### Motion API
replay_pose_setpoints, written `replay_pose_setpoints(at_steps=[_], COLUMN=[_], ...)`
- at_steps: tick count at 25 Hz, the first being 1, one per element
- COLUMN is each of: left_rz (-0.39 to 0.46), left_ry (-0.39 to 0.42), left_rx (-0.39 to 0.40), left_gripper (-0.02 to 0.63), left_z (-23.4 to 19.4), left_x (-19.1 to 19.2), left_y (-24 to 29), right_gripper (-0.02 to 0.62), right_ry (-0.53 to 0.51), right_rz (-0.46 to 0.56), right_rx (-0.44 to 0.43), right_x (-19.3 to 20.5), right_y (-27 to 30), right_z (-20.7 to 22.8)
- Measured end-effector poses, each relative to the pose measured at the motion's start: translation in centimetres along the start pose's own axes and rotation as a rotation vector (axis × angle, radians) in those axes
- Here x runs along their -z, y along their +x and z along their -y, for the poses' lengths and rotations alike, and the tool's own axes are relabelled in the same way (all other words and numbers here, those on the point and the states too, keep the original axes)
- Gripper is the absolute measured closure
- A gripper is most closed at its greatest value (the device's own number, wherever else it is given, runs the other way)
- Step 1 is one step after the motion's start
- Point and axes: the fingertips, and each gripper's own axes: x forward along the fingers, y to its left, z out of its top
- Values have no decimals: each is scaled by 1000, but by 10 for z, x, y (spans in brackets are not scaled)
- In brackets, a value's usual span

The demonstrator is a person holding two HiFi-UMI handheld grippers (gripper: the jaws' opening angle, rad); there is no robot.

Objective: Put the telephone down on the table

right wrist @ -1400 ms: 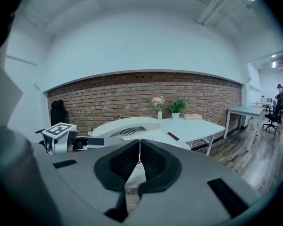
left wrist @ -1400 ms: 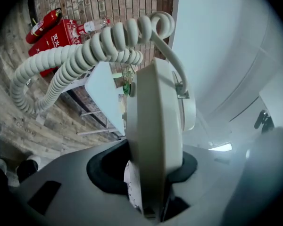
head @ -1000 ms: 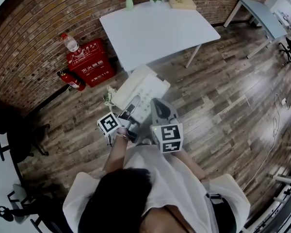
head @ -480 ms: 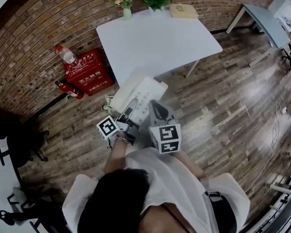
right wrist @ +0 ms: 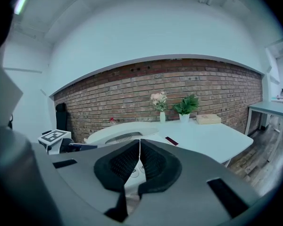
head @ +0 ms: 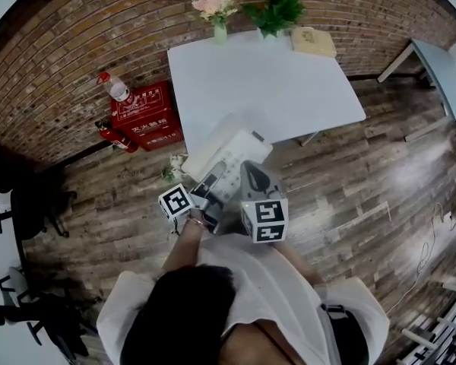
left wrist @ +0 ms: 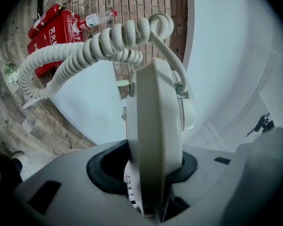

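**Telephone nears the counter, held at both ends**

We carry the cream telephone [head: 232, 154] level, keypad up, above the wooden floor [head: 349, 204], at the near edge of the white counter [head: 289, 90]. The left gripper [head: 207, 191] is clamped on the handset [left wrist: 153, 140]. The right gripper [head: 251, 175], jaws nearly together, appears to pinch the base. We should bring it over the bare middle (coiled cord [left wrist: 85, 51] clear of the edge), lower it flat, then let go.
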Motion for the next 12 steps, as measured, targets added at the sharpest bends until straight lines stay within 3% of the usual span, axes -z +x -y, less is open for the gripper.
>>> replay_pose_setpoints(at_steps=[12], left_rz=[60], left_ry=[-32], left_rx=[-21], left_gripper=[422], left_z=[-18], left_x=[-12], left_y=[60], right_gripper=[569], right_ry=[-27], right_rz=[-34], right_rx=[-44], right_x=[-3], right_y=[42], right_z=[61])
